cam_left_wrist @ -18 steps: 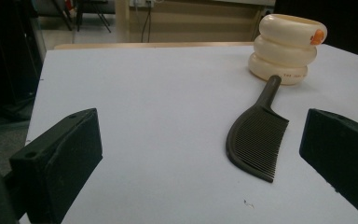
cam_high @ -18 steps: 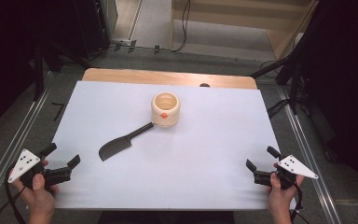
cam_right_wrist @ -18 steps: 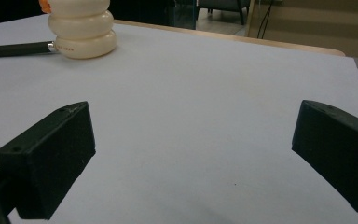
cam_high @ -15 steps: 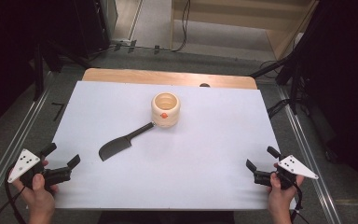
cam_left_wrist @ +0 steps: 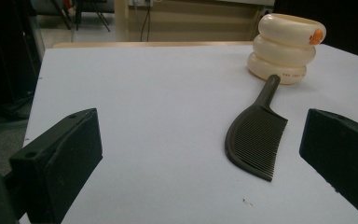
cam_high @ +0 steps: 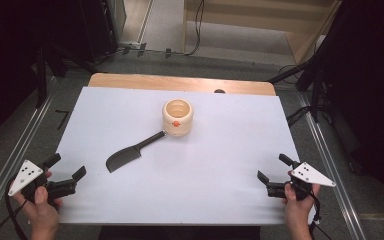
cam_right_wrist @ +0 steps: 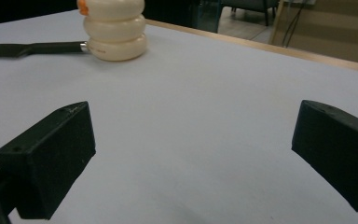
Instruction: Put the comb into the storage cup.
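- Cream ribbed cup (cam_high: 178, 117) stands just beyond the white table (cam_high: 220, 165) centre, toward 12 o'clock.
- Black comb (cam_high: 132, 153) lies at the cup's 7 o'clock, handle tip touching its base.
- Left gripper (cam_high: 66, 172), at 8 o'clock, is spread wide, empty.
- Right gripper (cam_high: 275, 168), at 4 o'clock, likewise wide, empty.

The white counter (cam_high: 220, 195) lies bare across its near half and whole right side, leaving open passage there. Two obstacles sit at mid-counter: a cream ribbed holder (cam_high: 178, 117) toward the far edge, and a dark comb (cam_high: 130, 155) slanting from its base toward the near left, handle tip touching it. Each hand-held gripper, left (cam_high: 65, 172) and right (cam_high: 272, 175), sits spread at a near corner, well apart from both.
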Available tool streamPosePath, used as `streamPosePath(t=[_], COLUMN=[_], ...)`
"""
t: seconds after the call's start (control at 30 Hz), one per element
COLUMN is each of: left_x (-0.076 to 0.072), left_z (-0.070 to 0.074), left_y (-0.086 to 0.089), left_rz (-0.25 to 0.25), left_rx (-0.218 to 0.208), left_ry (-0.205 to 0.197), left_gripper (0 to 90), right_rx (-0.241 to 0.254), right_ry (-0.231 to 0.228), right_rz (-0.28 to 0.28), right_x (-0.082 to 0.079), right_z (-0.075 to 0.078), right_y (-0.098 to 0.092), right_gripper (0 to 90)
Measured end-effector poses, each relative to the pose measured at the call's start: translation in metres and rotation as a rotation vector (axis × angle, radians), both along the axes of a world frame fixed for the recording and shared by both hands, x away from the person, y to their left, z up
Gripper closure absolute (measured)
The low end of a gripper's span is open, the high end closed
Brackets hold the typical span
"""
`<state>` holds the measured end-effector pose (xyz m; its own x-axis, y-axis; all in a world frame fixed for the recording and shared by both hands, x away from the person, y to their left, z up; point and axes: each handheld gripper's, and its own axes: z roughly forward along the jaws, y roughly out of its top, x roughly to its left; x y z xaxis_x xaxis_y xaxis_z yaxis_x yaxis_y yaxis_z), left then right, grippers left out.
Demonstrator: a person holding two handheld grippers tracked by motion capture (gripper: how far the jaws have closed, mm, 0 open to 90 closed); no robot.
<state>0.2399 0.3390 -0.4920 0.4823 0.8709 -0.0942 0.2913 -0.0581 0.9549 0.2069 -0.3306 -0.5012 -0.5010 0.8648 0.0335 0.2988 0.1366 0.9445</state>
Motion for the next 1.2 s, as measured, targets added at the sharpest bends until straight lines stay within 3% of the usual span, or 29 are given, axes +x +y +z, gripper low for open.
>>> streamPosePath(t=[0.1, 0.2, 0.37, 0.43, 0.47, 0.53, 0.57, 0.6, 0.63, 0.7, 0.73, 0.77, 0.83, 1.2], left_x=[0.0, 0.0, 0.0, 0.0, 0.0, 0.0, 0.0, 0.0, 0.0, 0.0, 0.0, 0.0, 0.0, 0.0], left_z=[0.0, 0.0, 0.0, 0.0, 0.0, 0.0, 0.0, 0.0, 0.0, 0.0, 0.0, 0.0, 0.0, 0.0], left_y=[0.0, 0.0, 0.0, 0.0, 0.0, 0.0, 0.0, 0.0, 0.0, 0.0, 0.0, 0.0, 0.0, 0.001], left_rz=[0.001, -0.002, -0.005, -0.004, -0.004, -0.005, -0.004, -0.005, -0.005, -0.006, -0.007, -0.008, -0.009, -0.012], left_rx=[0.001, -0.001, -0.003, -0.003, -0.004, -0.006, -0.007, -0.006, -0.007, -0.006, -0.006, -0.005, -0.005, -0.005], left_ry=[0.002, 0.001, 0.001, 0.002, 0.002, 0.001, 0.001, 0.001, 0.001, 0.001, 0.001, 0.001, 0.0, 0.001], left_gripper=[0.0, 0.0, 0.0, 0.0, 0.0, 0.0, 0.0, 0.0, 0.0, 0.0, 0.0, 0.0, 0.0, 0.0], right_rx=[-0.004, -0.002, -0.004, -0.026, -0.026, -0.048, -0.048, -0.051, -0.051, -0.081, -0.081, -0.083, -0.092, -0.142], right_ry=[-0.004, -0.018, -0.009, -0.009, -0.009, -0.005, -0.005, -0.011, -0.011, -0.004, -0.004, 0.005, 0.017, 0.043], right_rz=[0.025, 0.049, 0.099, 0.107, 0.107, 0.122, 0.122, 0.142, 0.142, 0.158, 0.158, 0.202, 0.231, 0.274], right_x=[0.003, 0.007, 0.015, 0.021, 0.021, 0.028, 0.028, 0.032, 0.032, 0.039, 0.039, 0.044, 0.049, 0.075], right_z=[0.007, 0.019, 0.032, 0.039, 0.039, 0.045, 0.045, 0.049, 0.049, 0.056, 0.056, 0.059, 0.063, 0.074], right_y=[0.007, 0.021, 0.035, 0.048, 0.048, 0.059, 0.059, 0.066, 0.066, 0.075, 0.075, 0.08, 0.086, 0.117], right_gripper=[0.2, 11.1, 15.0, 26.1, 26.1, 44.0, 44.0, 56.4, 56.4, 71.5, 71.5, 82.1, 87.2, 88.1])
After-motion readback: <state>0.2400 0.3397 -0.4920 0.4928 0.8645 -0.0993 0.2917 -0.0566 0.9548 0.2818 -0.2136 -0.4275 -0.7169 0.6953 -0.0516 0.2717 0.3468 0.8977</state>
